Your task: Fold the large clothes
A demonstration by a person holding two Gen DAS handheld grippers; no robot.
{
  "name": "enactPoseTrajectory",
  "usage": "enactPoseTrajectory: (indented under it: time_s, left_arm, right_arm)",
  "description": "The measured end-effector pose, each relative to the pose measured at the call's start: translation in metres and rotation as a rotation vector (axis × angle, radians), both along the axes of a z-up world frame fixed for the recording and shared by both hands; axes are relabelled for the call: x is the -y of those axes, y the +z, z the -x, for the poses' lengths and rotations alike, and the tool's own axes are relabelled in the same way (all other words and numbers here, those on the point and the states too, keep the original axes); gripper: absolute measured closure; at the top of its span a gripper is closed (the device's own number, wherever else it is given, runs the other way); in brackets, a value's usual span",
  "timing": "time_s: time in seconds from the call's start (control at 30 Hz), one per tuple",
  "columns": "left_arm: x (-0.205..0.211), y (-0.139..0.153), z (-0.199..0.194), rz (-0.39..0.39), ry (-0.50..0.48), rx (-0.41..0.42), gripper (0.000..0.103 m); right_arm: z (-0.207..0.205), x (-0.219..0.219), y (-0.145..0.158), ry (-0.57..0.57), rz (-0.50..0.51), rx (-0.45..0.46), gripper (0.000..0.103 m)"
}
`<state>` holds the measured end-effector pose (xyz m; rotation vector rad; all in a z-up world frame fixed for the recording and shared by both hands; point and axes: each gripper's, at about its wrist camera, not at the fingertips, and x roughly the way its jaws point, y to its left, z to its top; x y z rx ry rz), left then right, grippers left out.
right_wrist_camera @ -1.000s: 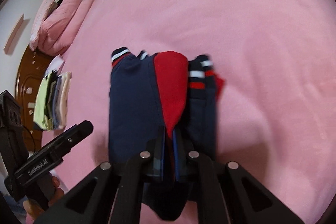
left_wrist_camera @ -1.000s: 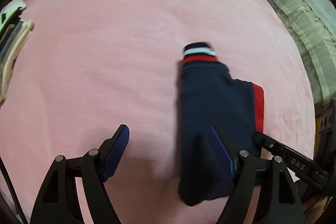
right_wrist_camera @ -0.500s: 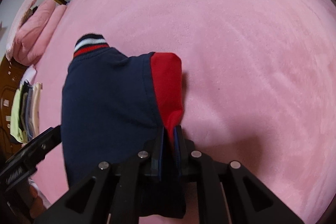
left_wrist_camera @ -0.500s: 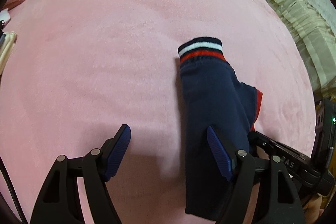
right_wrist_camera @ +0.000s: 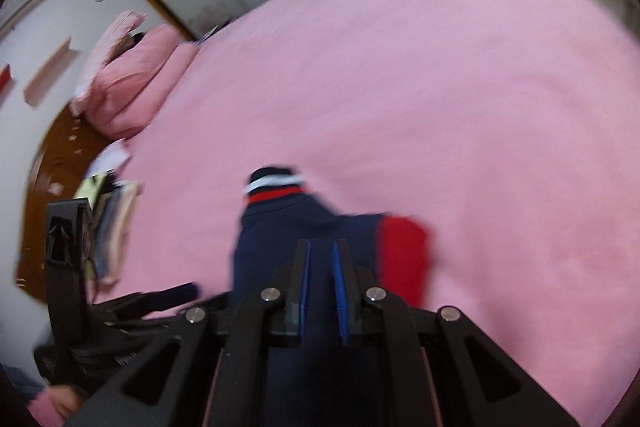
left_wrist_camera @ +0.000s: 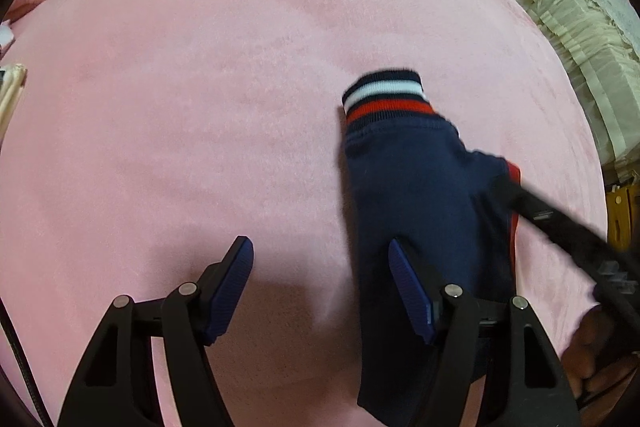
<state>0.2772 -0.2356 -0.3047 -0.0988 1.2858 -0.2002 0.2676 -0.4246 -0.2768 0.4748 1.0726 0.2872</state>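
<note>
A navy garment (left_wrist_camera: 420, 187) with a red panel and a white-and-red striped cuff lies folded on the pink bed; it also shows in the right wrist view (right_wrist_camera: 280, 239). My left gripper (left_wrist_camera: 320, 259) is open and empty, its right finger over the garment's left edge. My right gripper (right_wrist_camera: 321, 261) has lifted above the garment; its pads stand slightly apart with nothing between them. The right gripper's body crosses the left wrist view at the right (left_wrist_camera: 560, 223).
The pink bed cover (left_wrist_camera: 200, 87) fills both views. Pink pillows (right_wrist_camera: 132, 83) lie at the headboard. A stack of folded clothes (right_wrist_camera: 112, 223) sits at the bed's left edge. A cream lace cover (left_wrist_camera: 580, 7) lies beside the bed on the right.
My right gripper has let go of the garment's red edge and pulled up and back. The garment now lies flat. My left gripper has stayed open in about the same place.
</note>
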Motion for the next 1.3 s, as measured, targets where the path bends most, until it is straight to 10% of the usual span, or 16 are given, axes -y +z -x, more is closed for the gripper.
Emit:
enactPoseTrajectory:
  time_s: [0.3, 0.5, 0.67, 0.77, 0.9, 1.1, 1.3]
  left_arm:
    - [0.012, 0.023, -0.018, 0.277, -0.105, 0.09, 0.053]
    - [0.026, 0.003, -0.035, 0.212, -0.105, 0.028, 0.061]
    - [0.012, 0.011, -0.019, 0.341, -0.091, 0.013, 0.064]
    - [0.017, -0.002, -0.009, 0.29, -0.106, -0.016, 0.065]
    - [0.015, -0.01, -0.001, 0.163, -0.088, -0.004, 0.079]
    - [0.017, 0.005, 0.012, 0.187, -0.111, -0.017, 0.079]
    - [0.031, 0.007, 0.047, 0.284, -0.132, -0.082, 0.079]
  right_arm:
    - [-0.007, 0.016, -0.03, -0.103, 0.174, -0.063, 0.103]
    - [-0.012, 0.019, -0.018, -0.131, 0.321, -0.05, 0.103]
    - [0.008, 0.026, 0.012, 0.007, 0.1, 0.036, 0.103]
    - [0.017, 0.017, -0.001, 0.07, -0.036, -0.042, 0.103]
    - [0.028, 0.027, -0.028, 0.038, 0.013, -0.125, 0.103]
    - [0.04, 0.055, -0.009, -0.077, 0.185, -0.1, 0.101]
    - [0.059, 0.042, 0.008, 0.023, -0.073, -0.085, 0.101]
